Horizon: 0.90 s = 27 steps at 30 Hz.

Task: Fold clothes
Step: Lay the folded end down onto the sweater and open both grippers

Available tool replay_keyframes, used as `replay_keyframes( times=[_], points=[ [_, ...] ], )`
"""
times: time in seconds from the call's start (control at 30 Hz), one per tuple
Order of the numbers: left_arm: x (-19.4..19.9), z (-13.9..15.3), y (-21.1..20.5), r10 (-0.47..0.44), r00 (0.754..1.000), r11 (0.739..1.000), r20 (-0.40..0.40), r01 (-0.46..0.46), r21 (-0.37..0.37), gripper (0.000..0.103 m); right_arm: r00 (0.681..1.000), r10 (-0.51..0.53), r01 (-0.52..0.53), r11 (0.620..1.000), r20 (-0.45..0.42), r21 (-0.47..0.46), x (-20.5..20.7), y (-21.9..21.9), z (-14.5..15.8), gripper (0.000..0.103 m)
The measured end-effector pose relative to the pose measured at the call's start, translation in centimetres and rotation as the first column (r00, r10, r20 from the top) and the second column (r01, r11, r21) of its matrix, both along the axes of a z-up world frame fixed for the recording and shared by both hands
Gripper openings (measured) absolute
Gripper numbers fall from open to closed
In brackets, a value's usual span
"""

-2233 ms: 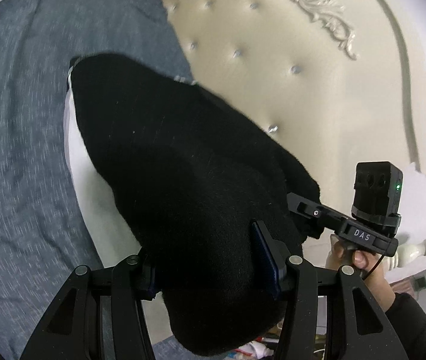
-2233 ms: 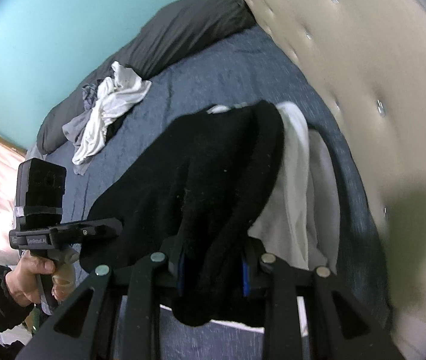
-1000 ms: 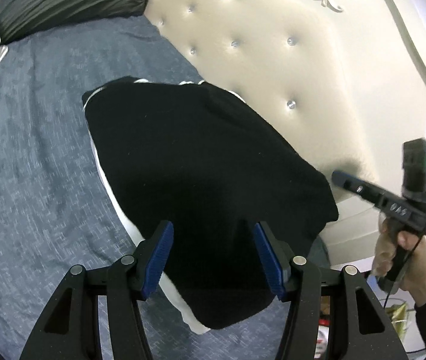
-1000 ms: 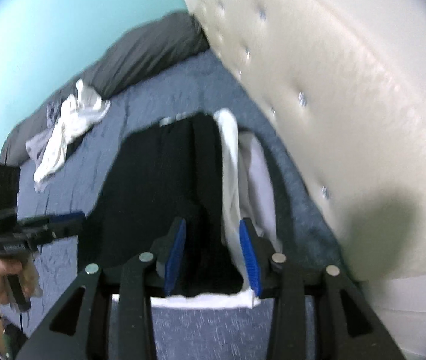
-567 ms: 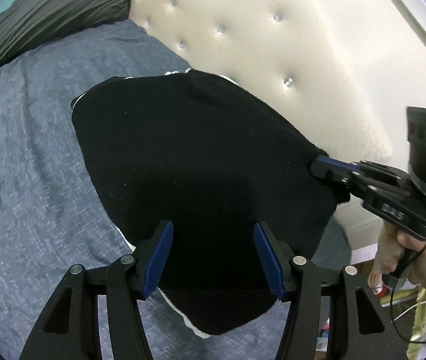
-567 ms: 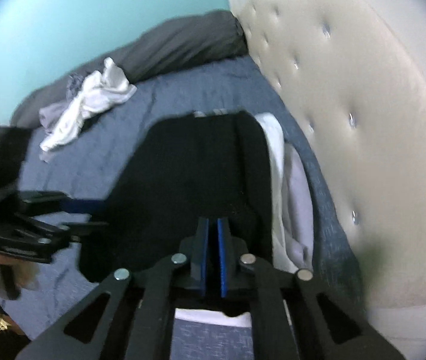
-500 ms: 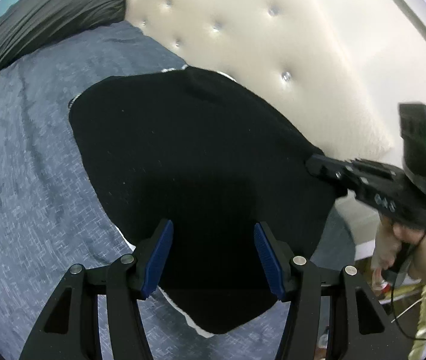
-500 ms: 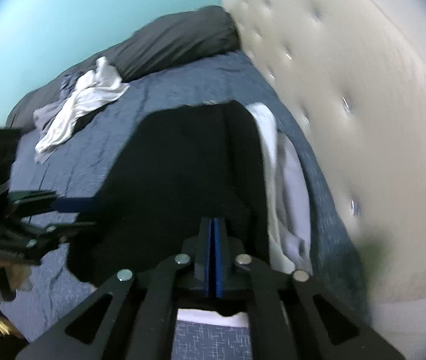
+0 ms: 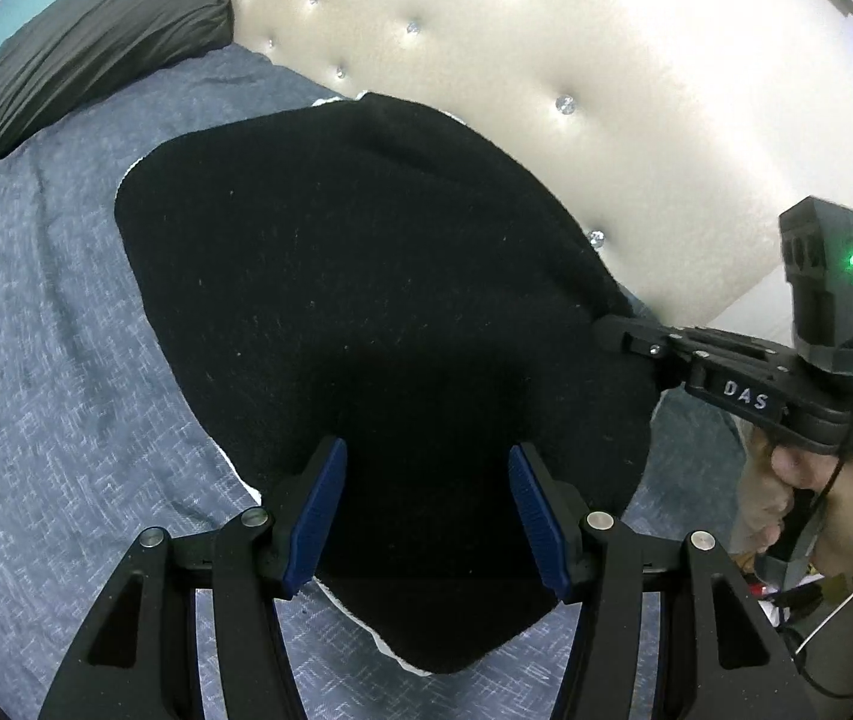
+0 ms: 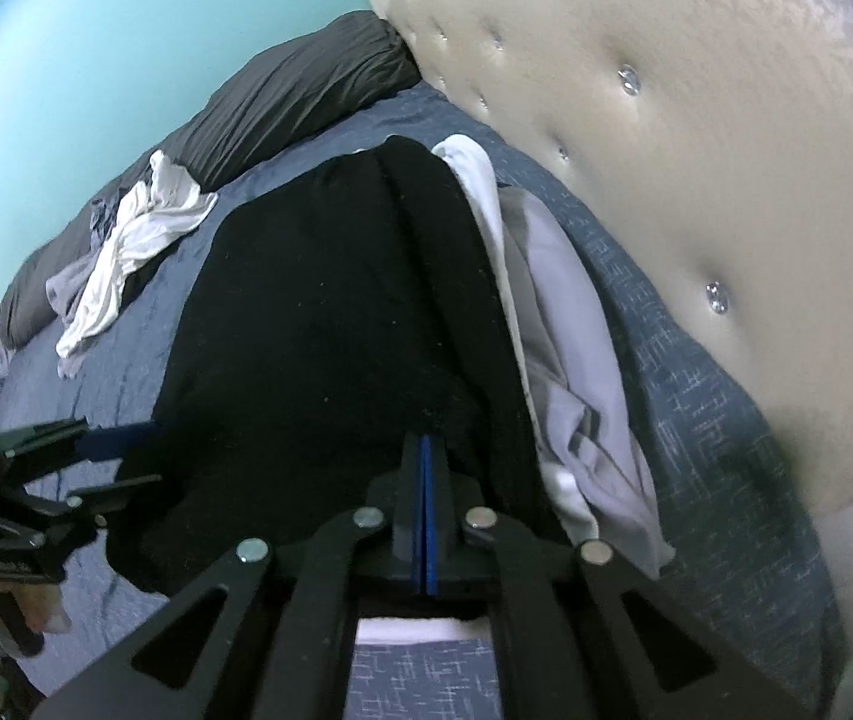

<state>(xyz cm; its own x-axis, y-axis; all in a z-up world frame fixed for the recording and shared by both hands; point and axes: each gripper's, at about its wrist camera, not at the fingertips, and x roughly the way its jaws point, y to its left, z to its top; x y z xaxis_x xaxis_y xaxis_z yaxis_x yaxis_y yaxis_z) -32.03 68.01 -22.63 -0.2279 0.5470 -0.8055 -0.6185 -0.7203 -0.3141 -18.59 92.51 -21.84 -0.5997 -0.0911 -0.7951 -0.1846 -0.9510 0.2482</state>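
Knitwear, a black folded garment point(image 9: 366, 312), lies flat on the blue-grey bedspread point(image 9: 48, 396) close to the cream tufted headboard point(image 9: 576, 60), stacked over white and pale grey clothes point(image 10: 570, 360) whose edges show along its headboard side and near edge. Its long axis runs from the near bed edge away toward the dark pillow point(image 10: 300, 90). Both claws sit at that near edge, so the garment lies straight ahead of each. The right gripper point(image 10: 424, 516) has its blue pads pressed flat together at the black fabric's near corner on the headboard side; whether a thin fold is pinched between them cannot be told. The left gripper point(image 9: 423, 516) stands with its 2 pads apart over the near hem, gripping nothing, the cloth below the gap. The right claw looks nearer to a corner it could lift; the left is nearer the middle of the hem. A crumpled white garment point(image 10: 126, 252) waits by the pillow, well apart. No containers are in view.
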Motion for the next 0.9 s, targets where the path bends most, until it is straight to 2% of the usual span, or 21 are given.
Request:
replay_keyframes(
  times=[0.2, 0.33, 0.6, 0.8, 0.9],
  points=[
    [0.4, 1.8, -1.4, 0.022, 1.0, 0.999, -0.011, -0.021, 0.036, 0.059, 0.997, -0.004, 0.002, 1.0, -0.077, -0.027, 0.5, -0.7, 3.0, 0.0],
    [1.4, 1.6, -1.9, 0.008, 1.0, 0.999, -0.023, -0.008, 0.04, 0.059, 0.998, 0.005, -0.005, 1.0, -0.056, 0.001, 0.9, -1.0, 2.2, 0.0],
    [2.2, 0.6, -1.1, -0.014, 0.999, 1.0, -0.046, 0.015, 0.003, 0.059, 0.997, -0.06, 0.058, 0.997, -0.043, -0.044, 1.8, -0.3, -0.3, 0.0],
    [2.0, 1.9, -1.9, -0.004, 0.999, 1.0, -0.047, 0.005, 0.022, 0.059, 0.995, -0.058, 0.056, 0.998, -0.083, -0.027, 1.8, -0.8, 1.8, 0.0],
    [2.0, 1.4, -2.0, -0.017, 0.999, 1.0, -0.045, 0.017, 0.015, 0.059, 0.996, -0.053, 0.051, 0.998, -0.07, -0.021, 2.0, -0.7, 1.3, 0.0]
  ],
)
